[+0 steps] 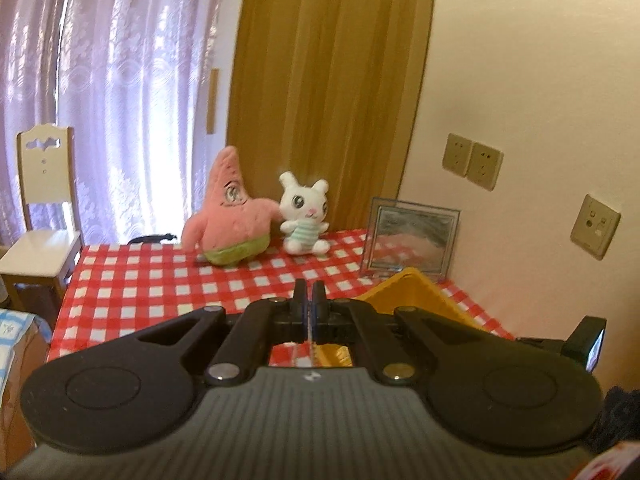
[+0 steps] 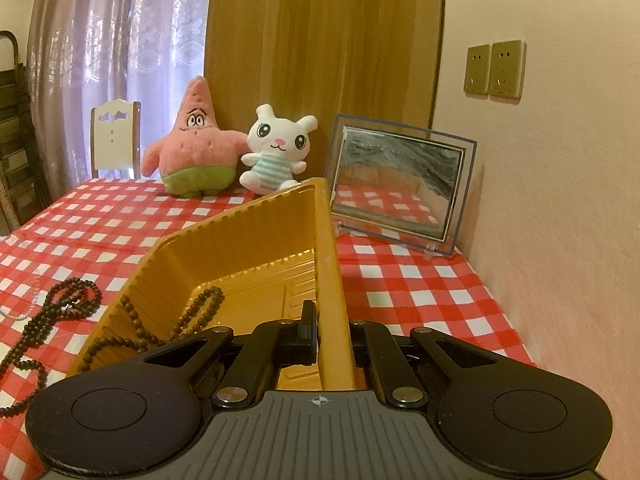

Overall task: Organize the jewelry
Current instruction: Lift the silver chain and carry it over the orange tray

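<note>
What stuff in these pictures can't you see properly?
- Right wrist view: the brown beads run off the left edge and under the right gripper, so their ends are hidden.
- Right wrist view: the yellow tray wall hides that gripper's right finger.
- Left wrist view: the left gripper covers most of the tray, and a thin pale line between its shut fingers is too fine to identify.

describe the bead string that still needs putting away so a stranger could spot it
On the red checked tablecloth, look left of the yellow tray. The dark brown bead string lies there looped on the cloth, outside the tray, unlike the similar beads lying inside it.
</note>
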`<action>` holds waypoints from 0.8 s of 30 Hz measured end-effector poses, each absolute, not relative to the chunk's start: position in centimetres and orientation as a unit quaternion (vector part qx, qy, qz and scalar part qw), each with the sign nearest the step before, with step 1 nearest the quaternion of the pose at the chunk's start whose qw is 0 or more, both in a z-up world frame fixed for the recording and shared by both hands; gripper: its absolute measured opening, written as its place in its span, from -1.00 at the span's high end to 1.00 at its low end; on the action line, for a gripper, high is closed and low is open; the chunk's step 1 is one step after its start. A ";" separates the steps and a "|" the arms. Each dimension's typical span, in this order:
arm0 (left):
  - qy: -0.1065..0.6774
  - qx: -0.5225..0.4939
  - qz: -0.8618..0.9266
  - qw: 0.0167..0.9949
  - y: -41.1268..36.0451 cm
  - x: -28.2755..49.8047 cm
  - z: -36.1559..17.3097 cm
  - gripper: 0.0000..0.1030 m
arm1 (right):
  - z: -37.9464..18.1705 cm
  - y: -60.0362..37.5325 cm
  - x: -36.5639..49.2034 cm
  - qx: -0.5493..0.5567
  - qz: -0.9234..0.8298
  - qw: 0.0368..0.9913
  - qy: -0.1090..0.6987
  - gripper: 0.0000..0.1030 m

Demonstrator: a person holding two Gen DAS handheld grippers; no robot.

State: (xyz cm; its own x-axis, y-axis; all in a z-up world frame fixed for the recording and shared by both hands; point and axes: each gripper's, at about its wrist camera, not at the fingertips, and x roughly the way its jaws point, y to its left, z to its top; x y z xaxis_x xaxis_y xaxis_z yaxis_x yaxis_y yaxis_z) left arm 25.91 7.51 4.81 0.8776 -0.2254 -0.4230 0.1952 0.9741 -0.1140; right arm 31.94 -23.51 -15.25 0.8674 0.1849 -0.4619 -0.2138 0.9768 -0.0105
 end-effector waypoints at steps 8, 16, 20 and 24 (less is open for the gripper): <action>0.209 -0.031 -0.149 0.966 4.9 27.4 5.5 0.99 | -15.0 -23.2 32.0 -0.033 0.105 0.966 0.234 0.91; 0.207 -0.033 -0.179 0.961 2.8 29.5 5.2 0.99 | -14.6 -22.7 32.0 -0.040 0.104 0.966 0.232 0.91; 0.208 -0.036 -0.195 0.958 1.5 31.0 4.9 0.99 | -14.5 -22.7 32.1 -0.037 0.103 0.966 0.234 0.91; 0.206 -0.040 -0.213 0.954 -0.1 32.6 4.7 0.99 | -14.5 -22.7 32.1 -0.034 0.102 0.966 0.235 0.91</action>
